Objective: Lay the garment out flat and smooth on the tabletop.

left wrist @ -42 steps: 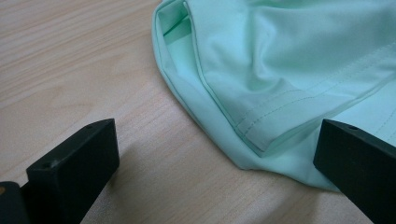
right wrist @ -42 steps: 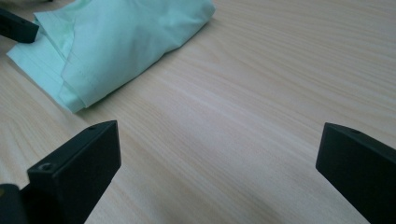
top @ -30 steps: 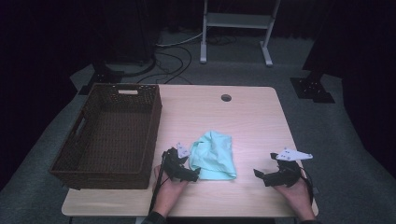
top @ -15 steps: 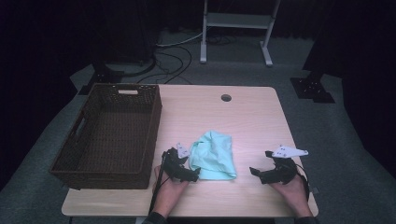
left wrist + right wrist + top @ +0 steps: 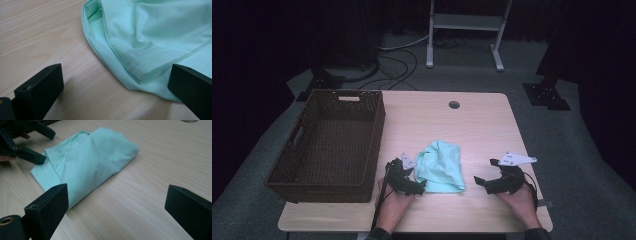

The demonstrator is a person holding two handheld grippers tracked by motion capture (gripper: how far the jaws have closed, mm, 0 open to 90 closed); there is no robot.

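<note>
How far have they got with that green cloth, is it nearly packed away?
Barely begun, it seems. The cloth lies loosely folded on the table, and the basket beside it holds nothing. In hand: the left hand-held gripper sits open at the cloth's edge, and the right hand-held gripper is open, apart from the cloth. Probably left: gripping the cloth and perhaps moving it to the basket.

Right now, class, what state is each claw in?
Left claw: open, empty, jaws at the near edge of the mint cloth.
Right claw: open, empty, on the table apart from the cloth.
</note>
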